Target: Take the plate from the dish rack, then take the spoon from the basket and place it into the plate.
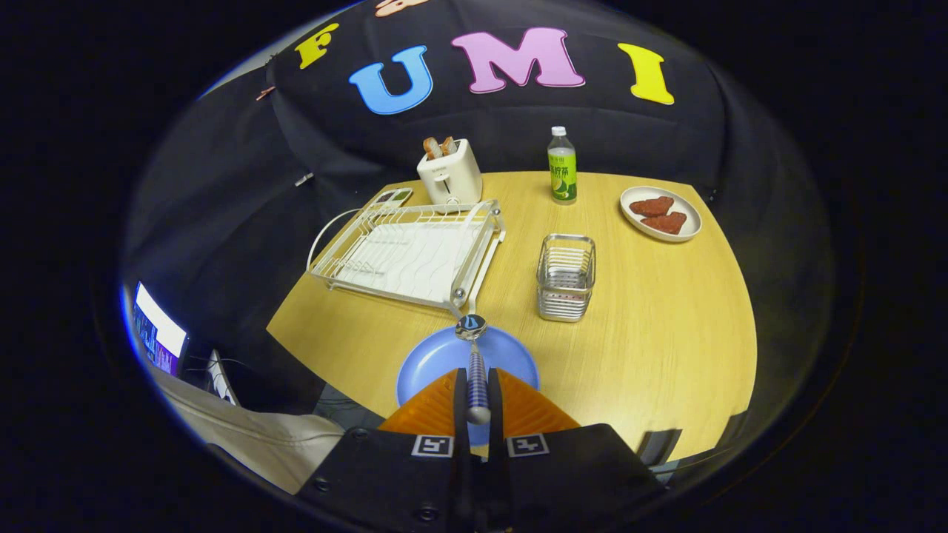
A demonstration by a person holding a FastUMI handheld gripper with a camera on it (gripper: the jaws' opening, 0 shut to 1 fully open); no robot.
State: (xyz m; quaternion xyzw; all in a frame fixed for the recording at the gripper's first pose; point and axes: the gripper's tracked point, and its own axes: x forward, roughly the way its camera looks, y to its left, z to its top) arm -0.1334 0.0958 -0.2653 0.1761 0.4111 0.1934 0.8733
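Black cloth drapes the back and left of the booth, and in front of it sits a rounded desk (652, 326) of pale, fine-grained wood that takes up the middle of the frame.

Seen from the gripper view, the tongs (478, 403) rise from the bottom centre of the frame, their two ribbed, wedge-shaped fingers (437, 411) clenched on a spoon (475, 366). Its slim, banded handle is pinched upright between them, and its shiny metal bowl stands just past the fingertips. Directly under and ahead of the fingers lies the plate (433, 363), a smooth, round blue dish on the near edge of the desk, partly hidden by the tongs.

Just beyond the plate, left of centre, stands the dish rack (404, 255), a white wire frame with a ridged drain tray and rounded corner posts; nothing stands in its slots. To the right of the rack, at mid-frame, is the basket (566, 277), a small, squarish, shiny wire container.

Toward the upper centre, behind the rack, a cream, boxy toaster (452, 178) holds browned slices in its top. To its right stands a clear bottle (562, 174) with a green label and white cap. At the upper right rests a white, oval dish (660, 213) carrying two reddish-brown pieces. At the lower left a lit screen (157, 332) glows beside a stretch of beige fabric.
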